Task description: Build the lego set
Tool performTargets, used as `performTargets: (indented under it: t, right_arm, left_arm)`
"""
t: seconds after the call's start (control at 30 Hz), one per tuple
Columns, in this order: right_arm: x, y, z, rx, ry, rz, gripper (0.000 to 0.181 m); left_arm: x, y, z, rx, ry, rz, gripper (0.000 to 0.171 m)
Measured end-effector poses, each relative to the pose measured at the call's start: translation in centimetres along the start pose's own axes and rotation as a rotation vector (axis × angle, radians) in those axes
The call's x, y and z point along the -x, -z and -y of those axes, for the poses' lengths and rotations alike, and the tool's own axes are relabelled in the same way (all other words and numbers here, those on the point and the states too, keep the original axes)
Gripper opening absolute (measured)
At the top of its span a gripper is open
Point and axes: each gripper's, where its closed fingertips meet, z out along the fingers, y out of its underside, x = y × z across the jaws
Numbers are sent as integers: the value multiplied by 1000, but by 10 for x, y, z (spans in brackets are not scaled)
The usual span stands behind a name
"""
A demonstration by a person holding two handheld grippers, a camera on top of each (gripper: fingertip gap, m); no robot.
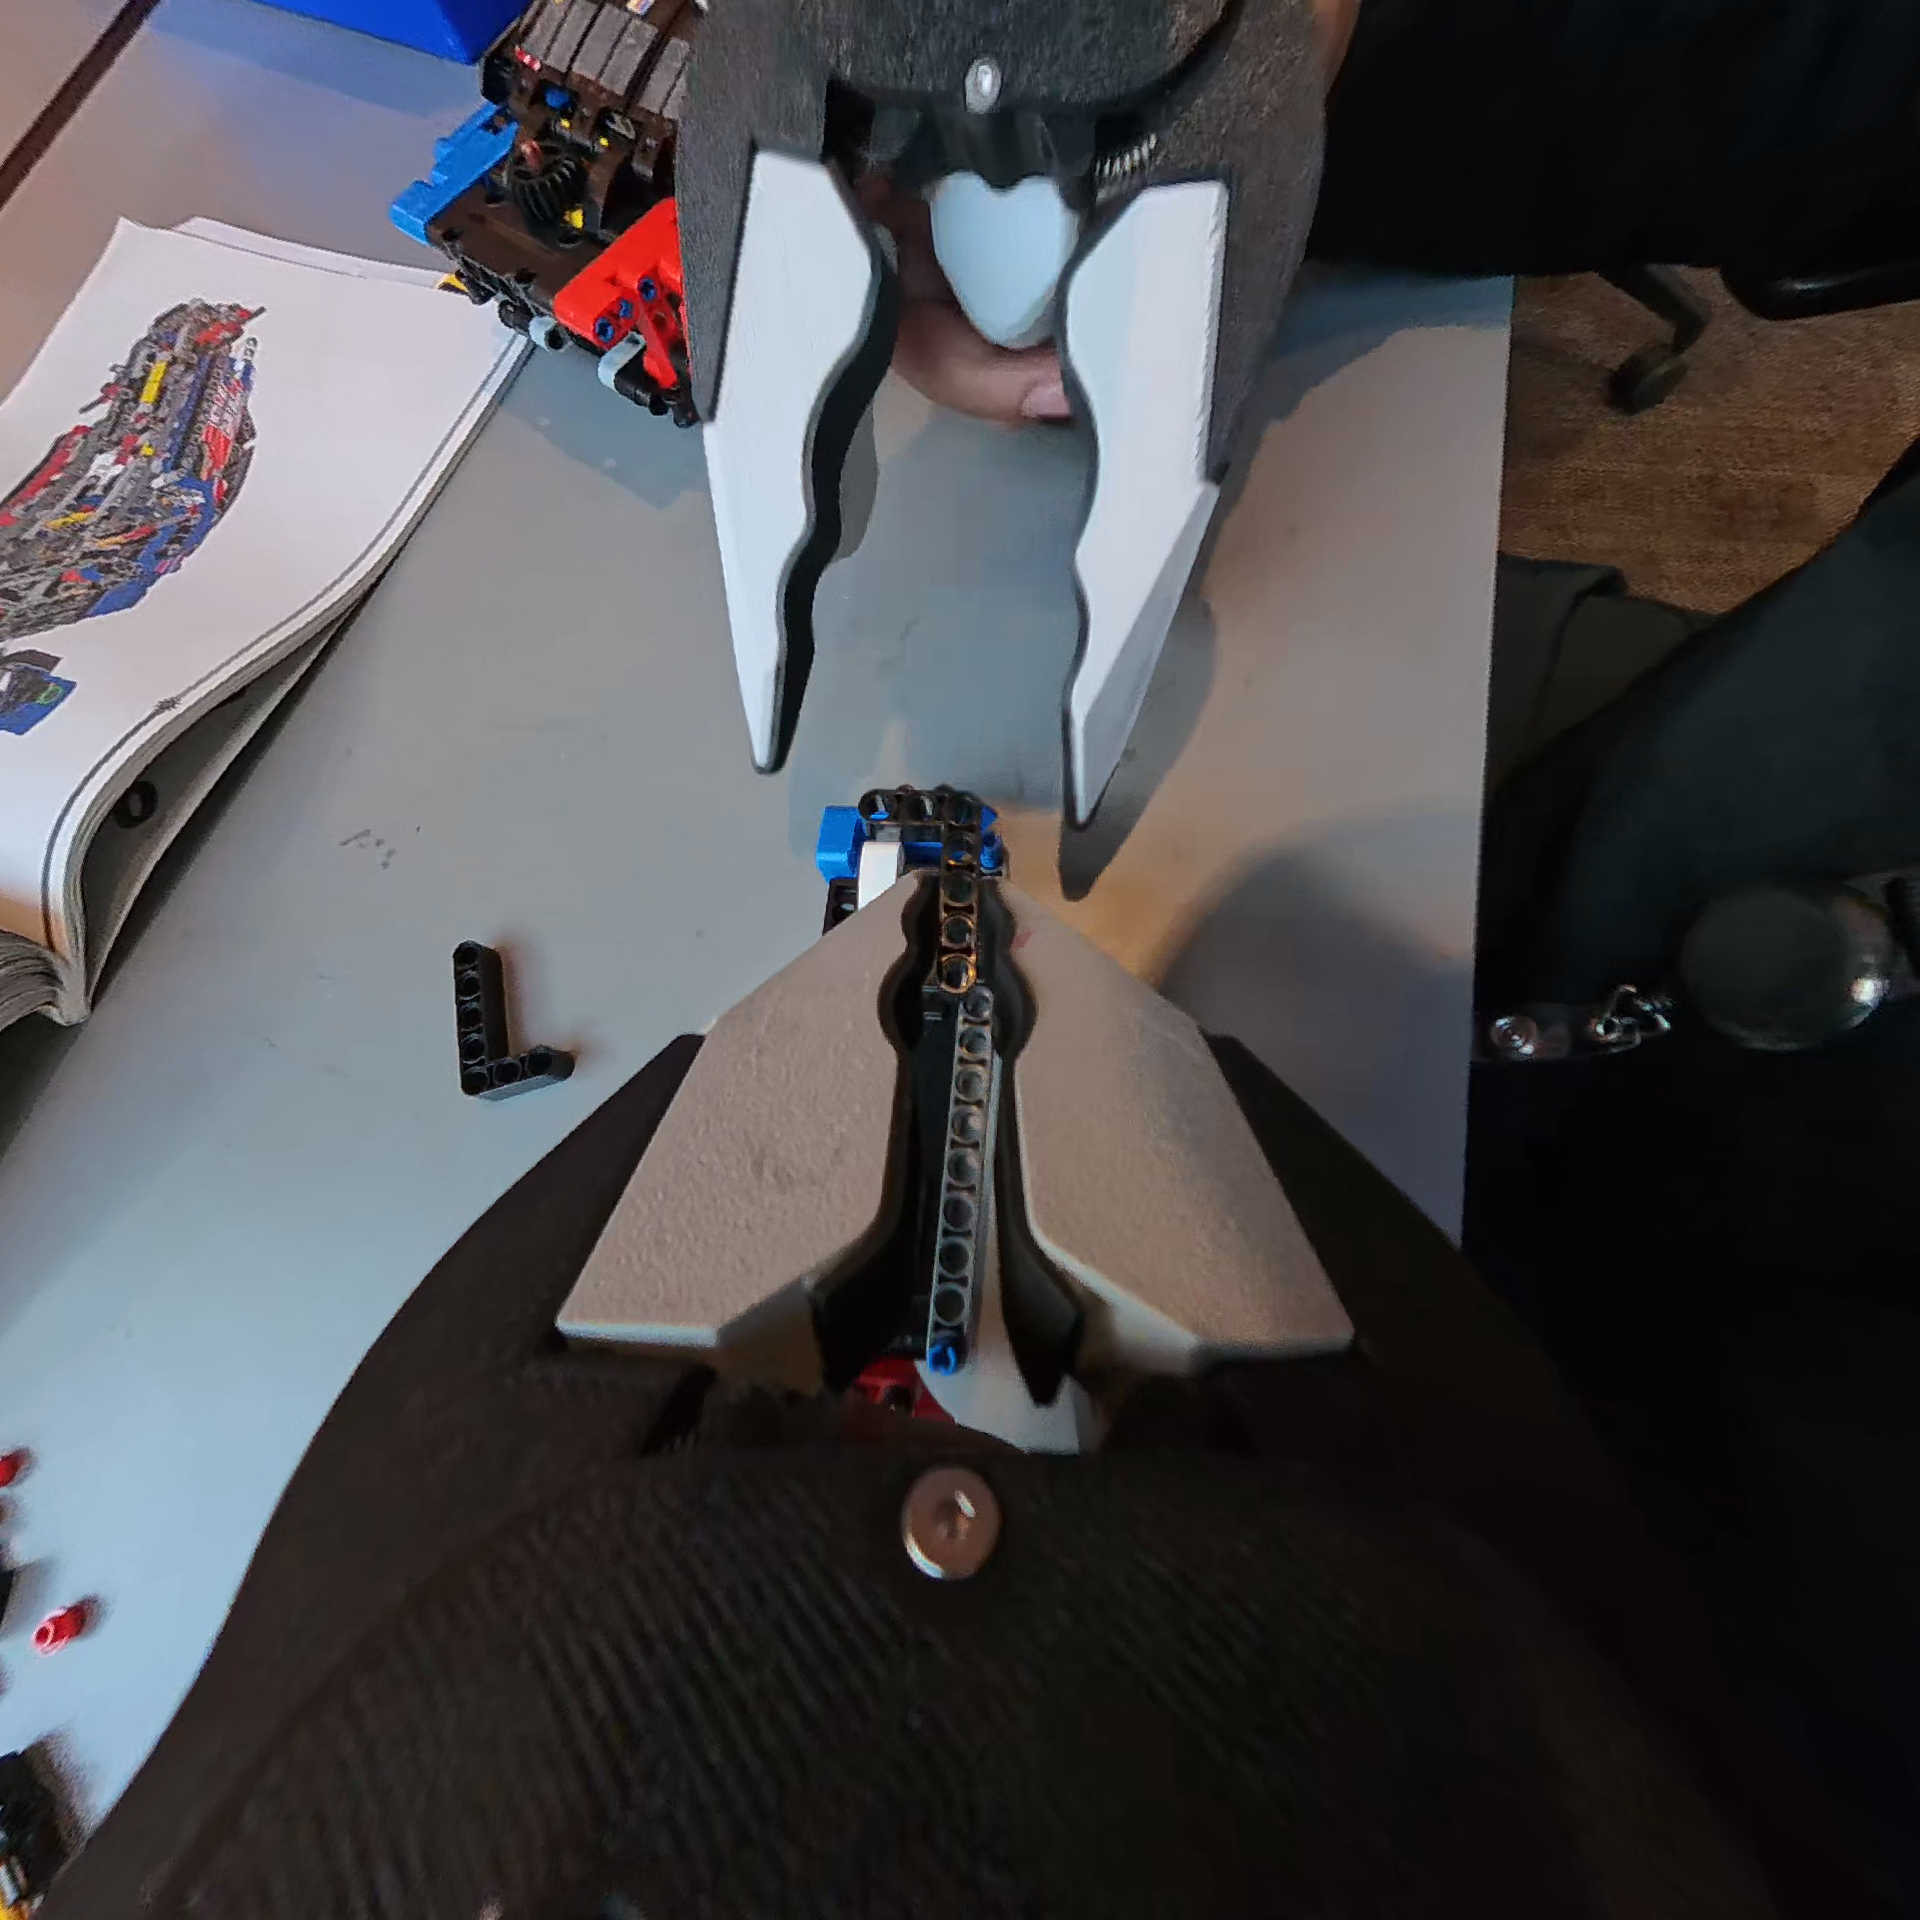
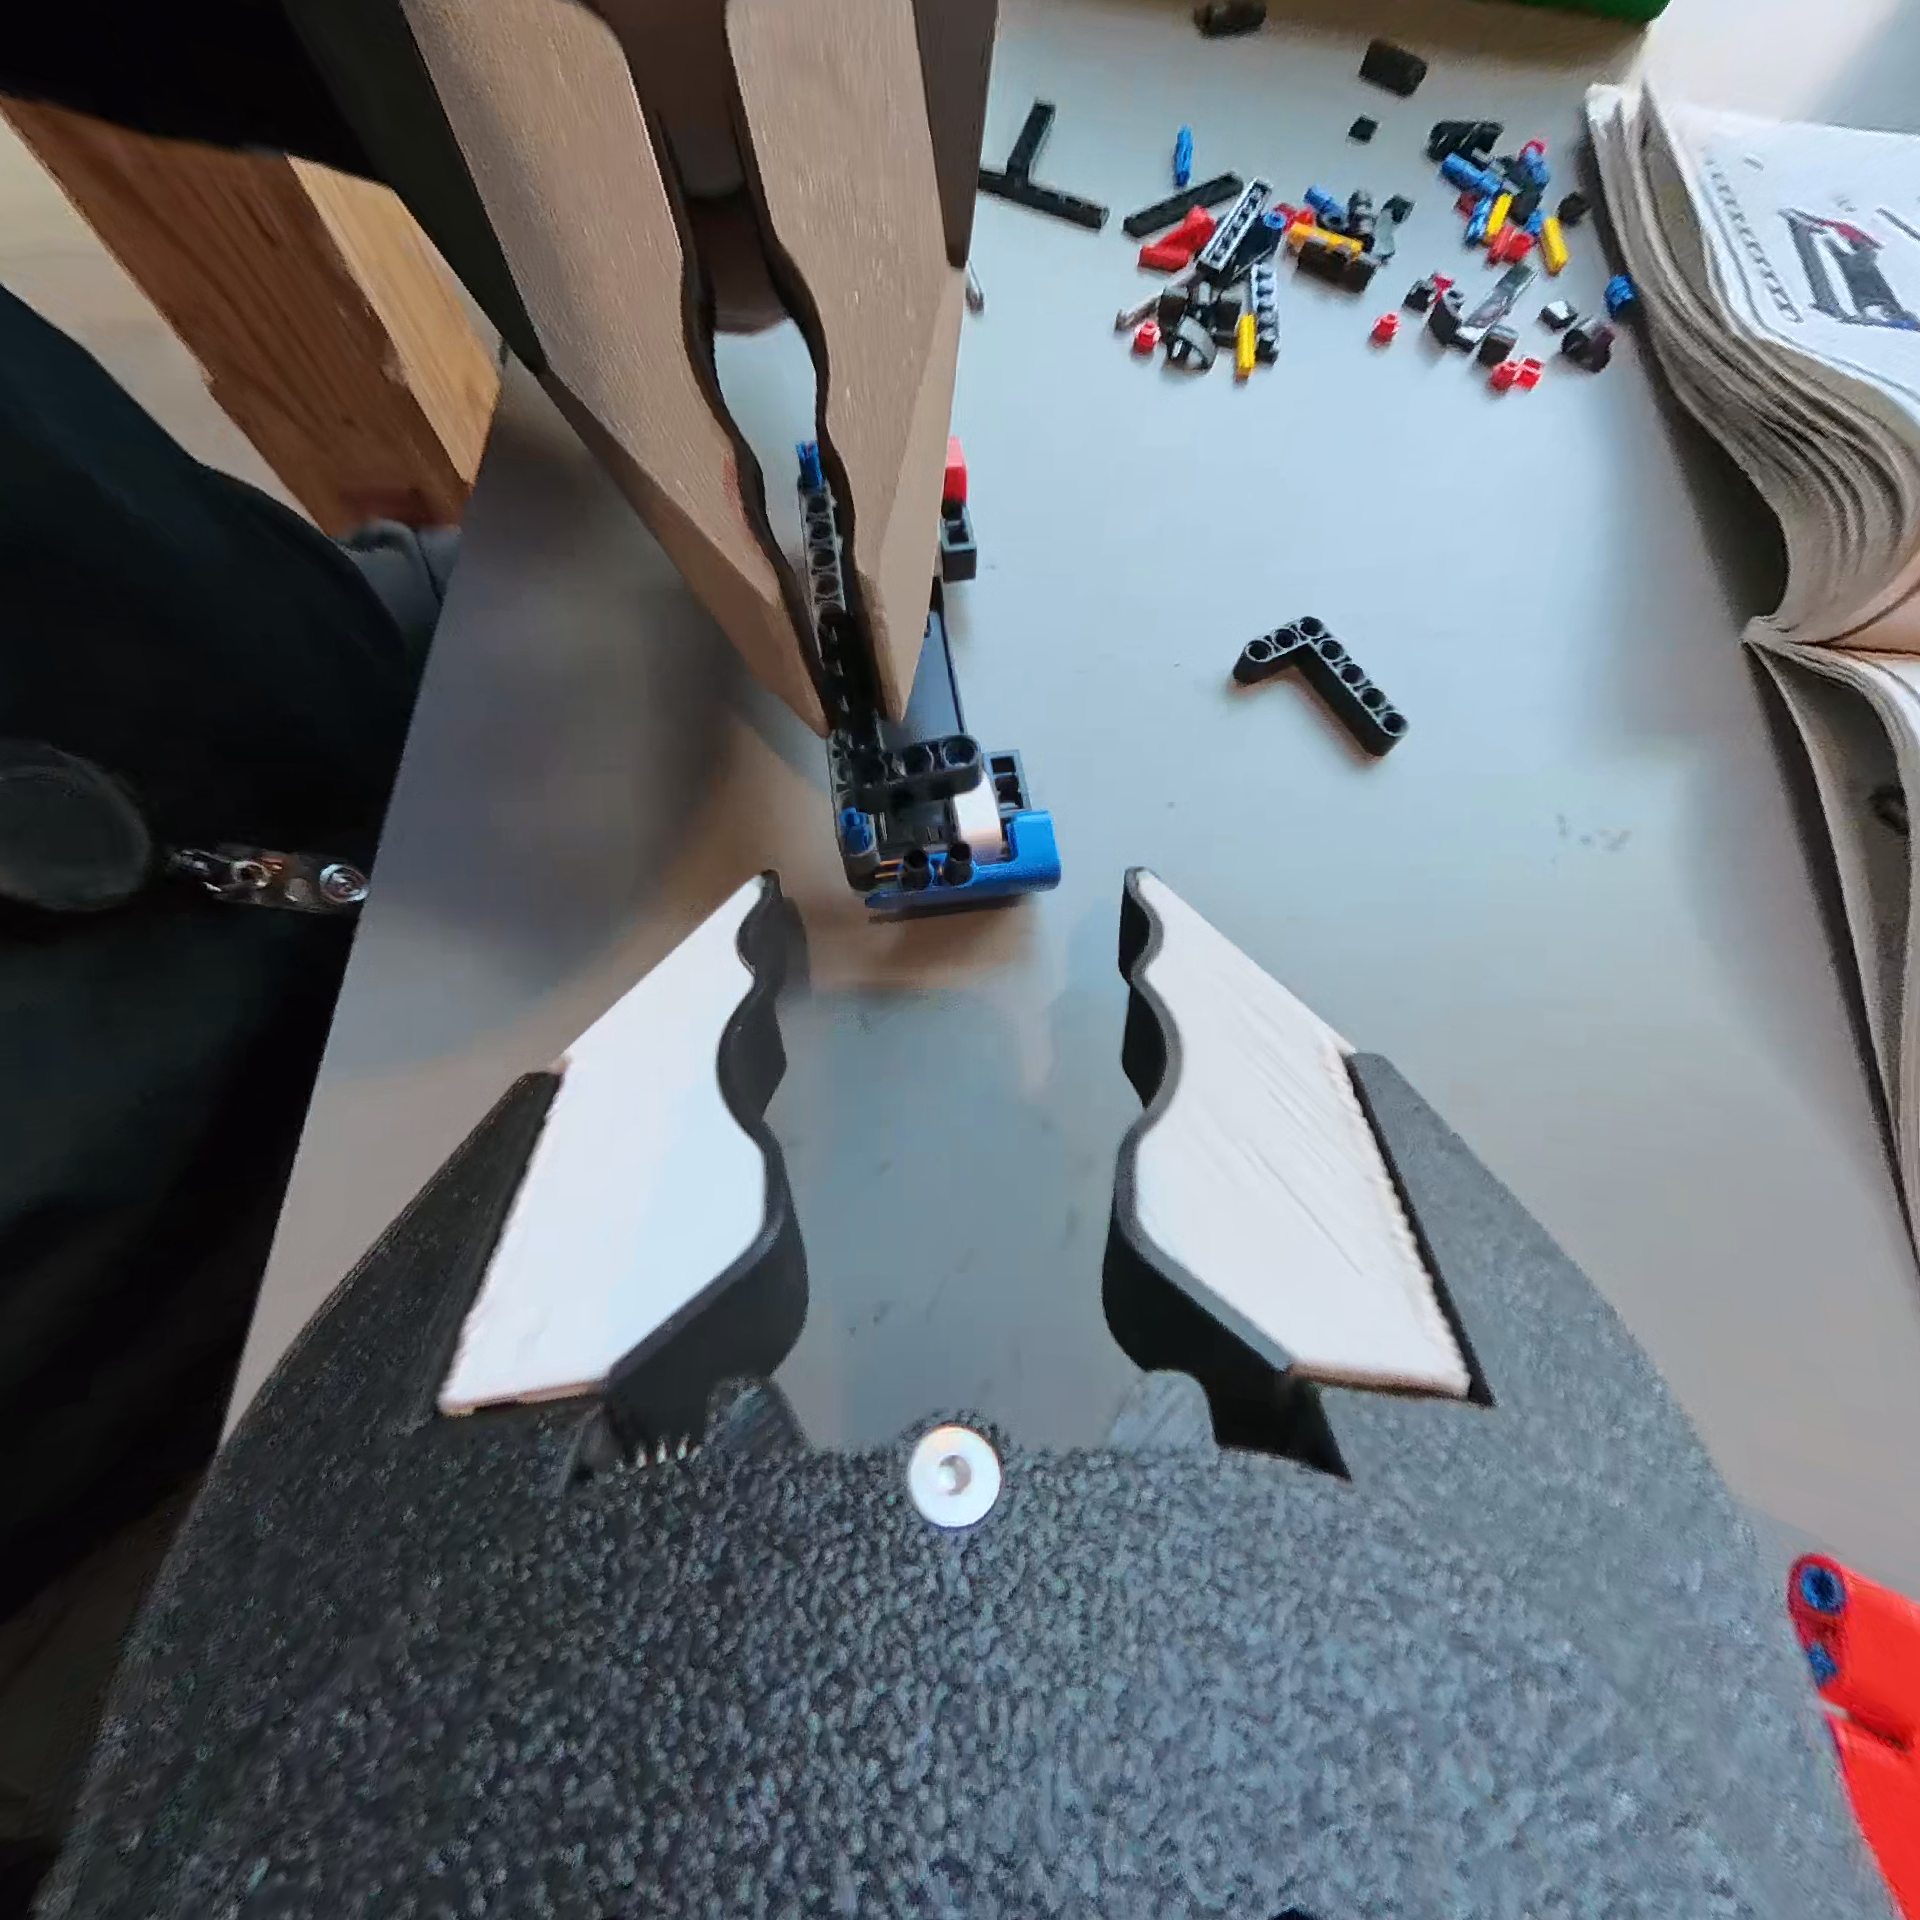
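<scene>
The left gripper has its jaws clamped along the long black subassembly, whose blue end points straight at the right gripper, whose jaws gape empty at frame centre.

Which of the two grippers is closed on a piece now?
The left gripper: its fingers clamp the long black holed beam assembly. The right gripper is open, holding nothing.

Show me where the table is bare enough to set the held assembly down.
Bare table lies between the right tool and the black L-beam, and left of the sub-assembly toward the table edge. It is crowded at the loose parts pile, by the open manual, and by the large model.
</scene>
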Motion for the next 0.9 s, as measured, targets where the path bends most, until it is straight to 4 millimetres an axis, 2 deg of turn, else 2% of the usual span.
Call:
performTargets:
  t: [0.13,0.23,0.4,0.53,0.73,0.8,0.9]
  right_arm:
    - [4,-10,0,40,20,11,50]
    - [11,-10,0,42,31,21,41]
    - [21,-6,-4,48,25,12,40]
    - [20,3,-5,28,41,-33,39]
    - [24,19,13,-96,63,-73,35]
    - [27,20,19,-133,52,-67,35]
    - [28,15,19,-136,47,-84,35]
  left_arm:
    - [-3,3,1,-18,-23,-9,5]
    - [-4,3,-1,-10,-29,-11,5]
    - [-13,4,-2,-18,-87,-42,4]
    - [-17,6,-3,-19,-107,-80,4]
    - [-22,8,5,-42,-200,-158,5]
    - [-20,6,7,-36,-207,-165,5]
    - [-20,5,8,-34,-208,-173,5]
